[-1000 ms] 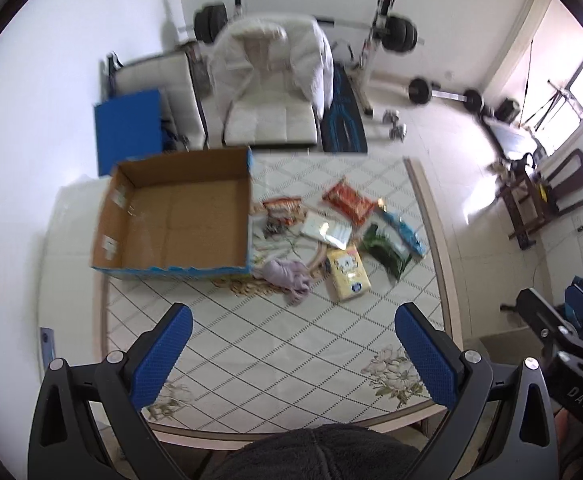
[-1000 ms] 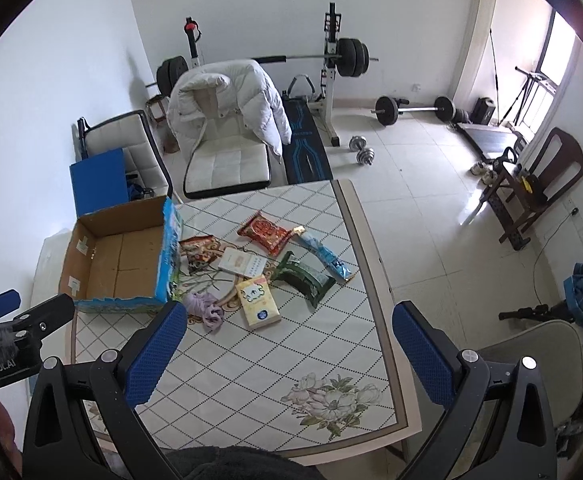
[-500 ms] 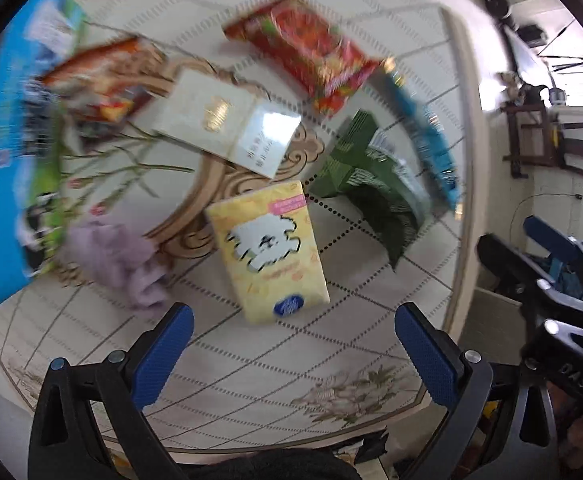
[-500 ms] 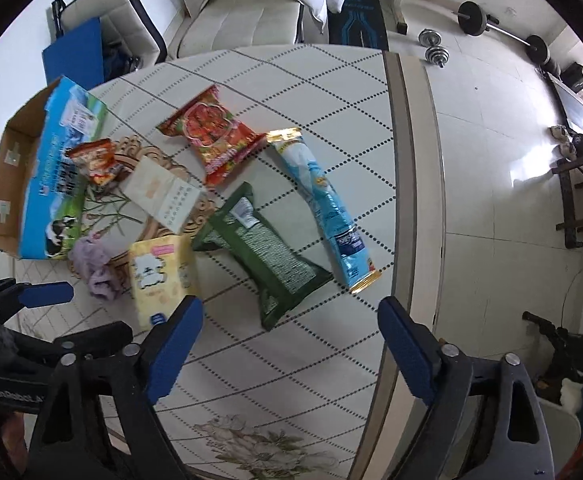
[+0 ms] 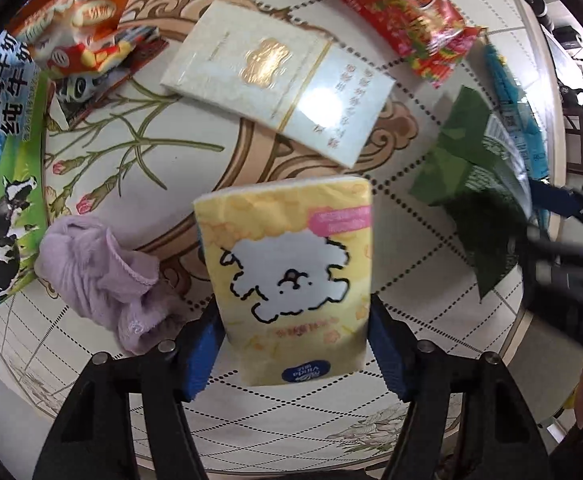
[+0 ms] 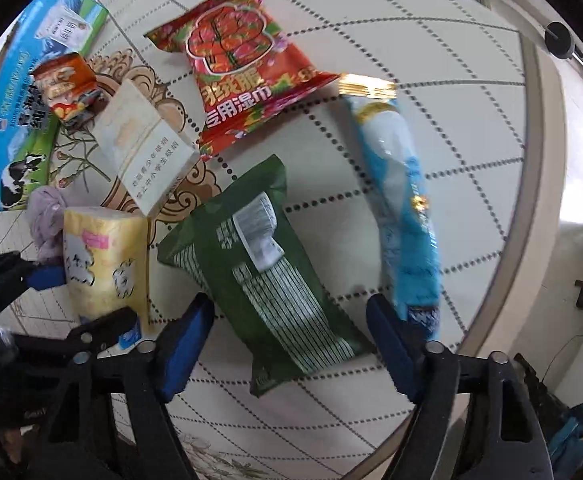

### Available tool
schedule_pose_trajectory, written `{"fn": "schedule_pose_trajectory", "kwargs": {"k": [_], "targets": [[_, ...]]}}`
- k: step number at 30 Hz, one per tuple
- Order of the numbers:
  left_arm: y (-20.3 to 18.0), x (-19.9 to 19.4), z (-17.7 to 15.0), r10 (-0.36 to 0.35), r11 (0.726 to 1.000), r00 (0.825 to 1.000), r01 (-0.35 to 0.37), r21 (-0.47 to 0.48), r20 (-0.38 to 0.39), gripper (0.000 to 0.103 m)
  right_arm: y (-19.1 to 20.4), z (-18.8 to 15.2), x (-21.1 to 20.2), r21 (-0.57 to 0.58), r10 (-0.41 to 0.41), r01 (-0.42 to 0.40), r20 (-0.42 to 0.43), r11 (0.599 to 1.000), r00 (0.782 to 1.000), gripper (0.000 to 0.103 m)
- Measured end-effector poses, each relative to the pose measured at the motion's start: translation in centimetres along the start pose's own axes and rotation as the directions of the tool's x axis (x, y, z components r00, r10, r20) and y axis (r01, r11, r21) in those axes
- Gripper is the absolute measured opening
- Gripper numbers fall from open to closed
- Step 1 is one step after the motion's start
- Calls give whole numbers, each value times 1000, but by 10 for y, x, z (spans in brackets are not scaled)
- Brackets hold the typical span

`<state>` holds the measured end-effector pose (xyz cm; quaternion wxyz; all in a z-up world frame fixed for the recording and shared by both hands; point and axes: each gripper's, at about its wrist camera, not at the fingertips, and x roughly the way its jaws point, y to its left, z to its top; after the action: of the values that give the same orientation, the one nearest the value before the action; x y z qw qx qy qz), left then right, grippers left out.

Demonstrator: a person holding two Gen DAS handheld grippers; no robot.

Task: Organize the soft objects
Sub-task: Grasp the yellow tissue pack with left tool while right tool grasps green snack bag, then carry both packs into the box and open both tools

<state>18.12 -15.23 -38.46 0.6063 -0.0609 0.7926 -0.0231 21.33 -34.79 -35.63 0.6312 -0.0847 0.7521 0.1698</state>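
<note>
A yellow tissue pack with a white dog lies on the patterned table. My left gripper is low over it, its blue pads against the pack's two sides. The pack and the left gripper also show in the right wrist view. A lilac cloth lies just left of the pack. My right gripper is open, its fingers on either side of the near end of a green pouch.
A white box, a red packet, an orange snack bag and a blue tube pack lie around. The blue cardboard box stands at the left. The table edge runs down the right.
Both grippers have dropped from high above the table to just over it. The left one has narrowed onto the yellow tissue pack. The right one has come down over the green pouch.
</note>
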Motion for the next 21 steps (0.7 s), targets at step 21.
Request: {"fn": "schedule_pose_trajectory", "kwargs": {"k": [21], "targets": [[9, -139, -139, 11, 996, 922, -42, 73, 386, 62, 2, -85, -105, 381, 122, -191, 199, 904, 972, 34]]}}
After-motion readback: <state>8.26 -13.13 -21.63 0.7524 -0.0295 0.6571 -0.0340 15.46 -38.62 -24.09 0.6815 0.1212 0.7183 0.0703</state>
